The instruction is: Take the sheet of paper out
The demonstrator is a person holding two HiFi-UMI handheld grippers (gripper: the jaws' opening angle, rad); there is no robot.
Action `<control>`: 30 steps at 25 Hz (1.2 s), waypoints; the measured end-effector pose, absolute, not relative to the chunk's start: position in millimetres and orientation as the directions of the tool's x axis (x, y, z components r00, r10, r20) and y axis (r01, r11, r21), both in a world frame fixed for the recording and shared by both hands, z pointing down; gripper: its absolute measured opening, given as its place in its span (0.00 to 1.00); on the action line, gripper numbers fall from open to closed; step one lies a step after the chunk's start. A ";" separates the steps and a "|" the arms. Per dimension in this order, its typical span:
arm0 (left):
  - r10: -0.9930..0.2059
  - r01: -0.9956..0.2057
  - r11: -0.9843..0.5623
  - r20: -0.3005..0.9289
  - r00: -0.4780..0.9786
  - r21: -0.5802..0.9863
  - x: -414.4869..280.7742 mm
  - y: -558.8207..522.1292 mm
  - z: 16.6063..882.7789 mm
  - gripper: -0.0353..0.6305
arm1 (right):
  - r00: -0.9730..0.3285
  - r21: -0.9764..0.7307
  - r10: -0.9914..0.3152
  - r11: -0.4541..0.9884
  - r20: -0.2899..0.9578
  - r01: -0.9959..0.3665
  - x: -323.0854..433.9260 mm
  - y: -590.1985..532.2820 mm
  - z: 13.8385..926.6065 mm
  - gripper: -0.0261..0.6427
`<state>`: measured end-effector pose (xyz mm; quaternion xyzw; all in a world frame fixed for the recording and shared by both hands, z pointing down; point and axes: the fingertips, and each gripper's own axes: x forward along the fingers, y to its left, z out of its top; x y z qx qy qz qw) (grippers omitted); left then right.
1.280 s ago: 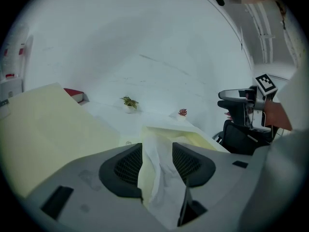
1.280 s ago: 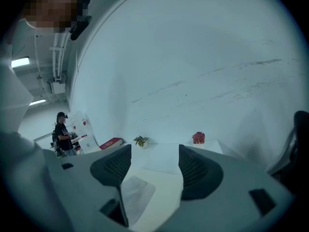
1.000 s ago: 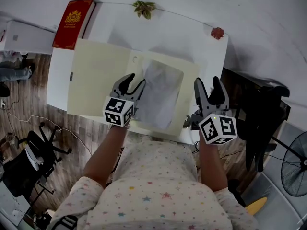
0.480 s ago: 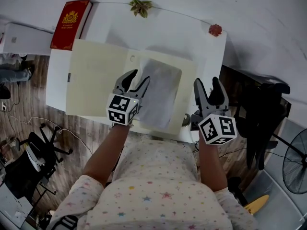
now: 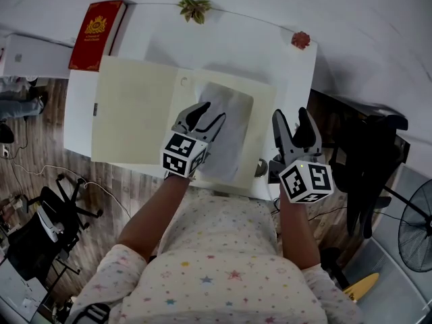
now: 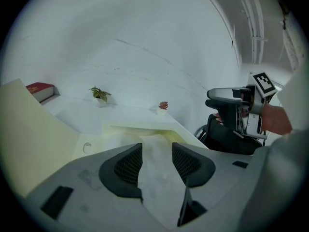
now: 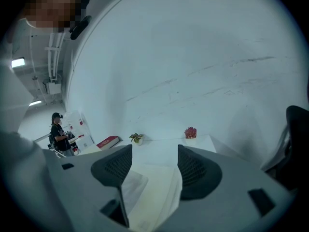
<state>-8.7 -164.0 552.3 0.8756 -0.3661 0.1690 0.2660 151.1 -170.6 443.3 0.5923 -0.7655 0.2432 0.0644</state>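
A pale yellow folder (image 5: pixel 135 106) lies open on the white table (image 5: pixel 229 46). On its right half rests a white sheet of paper (image 5: pixel 236 120). My left gripper (image 5: pixel 206 115) hovers over the sheet's lower left part, jaws open. In the left gripper view the paper (image 6: pixel 159 187) shows below and between the two pads, and they do not press on it. My right gripper (image 5: pixel 295 122) stands open beside the folder's right edge, near the table's right side, with nothing between its fingers. The right gripper view shows the folder (image 7: pixel 159 197) and the paper (image 7: pixel 131 185) below its jaws.
A red book (image 5: pixel 96 34) lies at the table's far left corner. A small green plant (image 5: pixel 192 9) and a small red plant (image 5: pixel 301 40) stand along the back edge. A black chair (image 5: pixel 364 160) is close to the table's right side.
My left gripper has moved right, from the paper's left edge to over the sheet, still open. The right gripper has stayed where it was.
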 end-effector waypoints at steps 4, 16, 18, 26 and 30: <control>-0.530 -0.726 -0.598 0.512 0.676 0.339 -1.9 -162.4 557.5 0.35 | -0.293 -0.294 -0.874 0.184 0.387 -0.938 151.5 -170.8 443.9 0.45; -0.432 -0.692 -0.656 0.602 0.672 0.301 18.1 -153.9 577.2 0.39 | -0.286 -0.298 -0.874 0.173 0.393 -0.939 157.3 -166.5 445.8 0.45; -0.415 -0.684 -0.665 0.613 0.672 0.299 22.0 -152.1 578.8 0.39 | -0.283 -0.297 -0.874 0.170 0.396 -0.940 159.4 -165.0 446.3 0.45; -0.408 -0.710 -0.654 0.668 0.623 0.263 30.4 -147.4 589.5 0.41 | -0.302 -0.315 -0.867 0.180 0.397 -0.932 159.9 -159.9 449.1 0.45; -0.365 -0.719 -0.636 0.711 0.601 0.281 29.0 -141.6 604.6 0.42 | -0.318 -0.325 -0.860 0.193 0.398 -0.926 157.8 -158.8 449.6 0.45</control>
